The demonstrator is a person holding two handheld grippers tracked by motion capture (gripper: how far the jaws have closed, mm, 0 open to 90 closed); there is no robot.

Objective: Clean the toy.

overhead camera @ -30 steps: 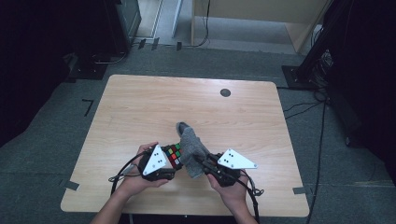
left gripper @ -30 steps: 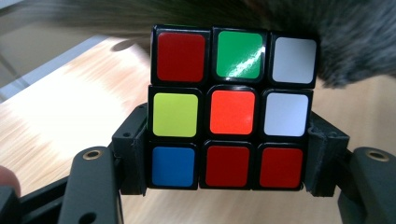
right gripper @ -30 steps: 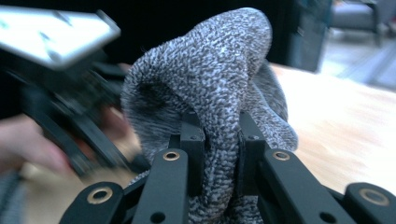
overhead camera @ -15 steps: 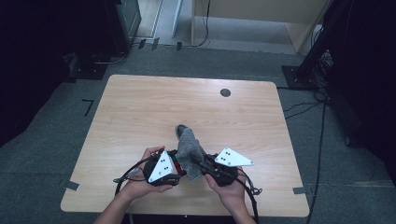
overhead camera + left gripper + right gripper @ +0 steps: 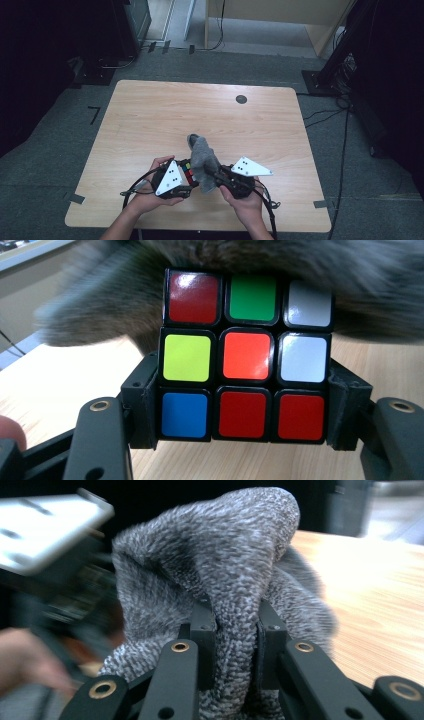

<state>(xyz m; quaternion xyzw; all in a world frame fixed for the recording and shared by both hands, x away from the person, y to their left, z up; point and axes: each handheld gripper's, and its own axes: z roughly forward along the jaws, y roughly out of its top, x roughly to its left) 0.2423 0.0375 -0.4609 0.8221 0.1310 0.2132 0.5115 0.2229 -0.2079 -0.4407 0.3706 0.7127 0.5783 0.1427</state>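
Near the table's front edge, my left gripper (image 5: 188,177) is shut on a Rubik's cube (image 5: 187,173). In the left gripper view the cube (image 5: 245,357) sits between the two black jaws of that gripper (image 5: 243,412), showing red, green, white, yellow, orange and blue tiles. My right gripper (image 5: 214,176) is shut on a grey knitted cloth (image 5: 202,156). The cloth (image 5: 220,555) is pinched between the jaws of the right gripper (image 5: 235,630) and bulges above them. It drapes over the cube's top, where it shows as blurred grey fabric (image 5: 300,260).
The wooden table (image 5: 200,112) has a small black round grommet (image 5: 241,99) at the back right. Black stands and cables stand on the grey floor around it. A person's hands hold both grippers at the front edge.
The cloth has shifted a little against the cube. The left gripper's plate has tilted slightly. Both hands stay at nearly the same spot.
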